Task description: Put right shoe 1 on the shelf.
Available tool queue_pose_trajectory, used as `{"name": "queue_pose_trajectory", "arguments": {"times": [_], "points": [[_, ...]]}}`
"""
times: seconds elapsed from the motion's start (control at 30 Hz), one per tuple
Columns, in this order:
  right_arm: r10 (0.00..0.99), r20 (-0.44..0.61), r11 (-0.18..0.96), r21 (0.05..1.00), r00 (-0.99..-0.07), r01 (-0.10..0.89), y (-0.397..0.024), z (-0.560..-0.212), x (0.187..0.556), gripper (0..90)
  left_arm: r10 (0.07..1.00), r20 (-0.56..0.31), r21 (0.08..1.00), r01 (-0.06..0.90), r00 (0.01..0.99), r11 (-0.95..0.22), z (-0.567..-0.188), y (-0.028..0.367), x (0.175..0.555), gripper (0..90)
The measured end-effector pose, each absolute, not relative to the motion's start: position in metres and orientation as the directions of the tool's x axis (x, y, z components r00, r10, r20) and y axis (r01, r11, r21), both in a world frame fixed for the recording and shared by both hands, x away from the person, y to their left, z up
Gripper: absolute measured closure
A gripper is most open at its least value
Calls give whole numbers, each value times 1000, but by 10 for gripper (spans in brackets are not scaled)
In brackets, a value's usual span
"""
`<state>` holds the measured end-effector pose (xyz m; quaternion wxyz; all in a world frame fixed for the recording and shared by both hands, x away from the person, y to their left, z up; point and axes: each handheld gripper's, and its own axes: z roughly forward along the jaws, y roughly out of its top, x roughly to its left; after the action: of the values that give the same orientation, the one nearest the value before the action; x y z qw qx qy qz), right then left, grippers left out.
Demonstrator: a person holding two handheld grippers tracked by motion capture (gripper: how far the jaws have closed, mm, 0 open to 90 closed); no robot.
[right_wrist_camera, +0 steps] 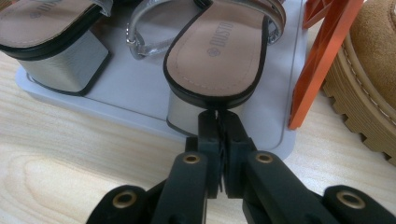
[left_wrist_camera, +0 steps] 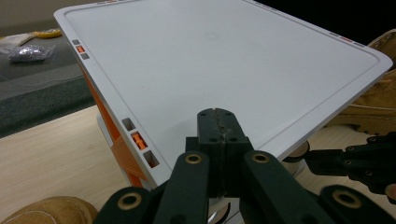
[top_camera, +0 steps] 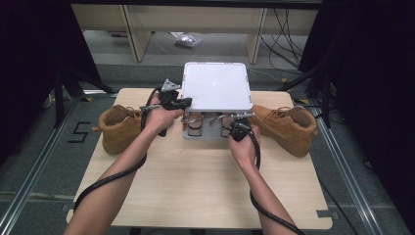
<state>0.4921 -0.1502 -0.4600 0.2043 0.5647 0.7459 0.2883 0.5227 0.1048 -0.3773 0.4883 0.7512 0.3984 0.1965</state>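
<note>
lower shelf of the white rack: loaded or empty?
Loaded. A pair of silver block-heel sandals stands on the white two-tier rack's lower shelf, under its top tray. Both tan boots sit outside, on the table.

"BUSTM"-like brand on sandal insole (right_wrist_camera: pixel 219 44)

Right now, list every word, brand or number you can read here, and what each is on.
"DUSTO", as best it reads: insole of the nearer sandal.
Print on the other sandal's insole: too cut off to read.
"5": marked on the floor, left of the table.
</note>
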Motion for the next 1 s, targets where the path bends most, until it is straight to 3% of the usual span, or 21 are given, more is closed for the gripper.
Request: {"name": "queue_pose_trajectory", "arguments": {"times": [0.6,0.87,1.0], "points": [[961,0,200,691,-277,695,-150,-472,497,846,795,-101,892,409,598,-194,-377,104,522,897],[949,2,220,711,-314,668,-153,-470,489,615,795,-102,892,409,598,-193,-377,104,522,897],[942,26,206,744,-335,636,-160,-461,472,557,796,-106,897,404,596,-182,-378,104,522,888]]}}
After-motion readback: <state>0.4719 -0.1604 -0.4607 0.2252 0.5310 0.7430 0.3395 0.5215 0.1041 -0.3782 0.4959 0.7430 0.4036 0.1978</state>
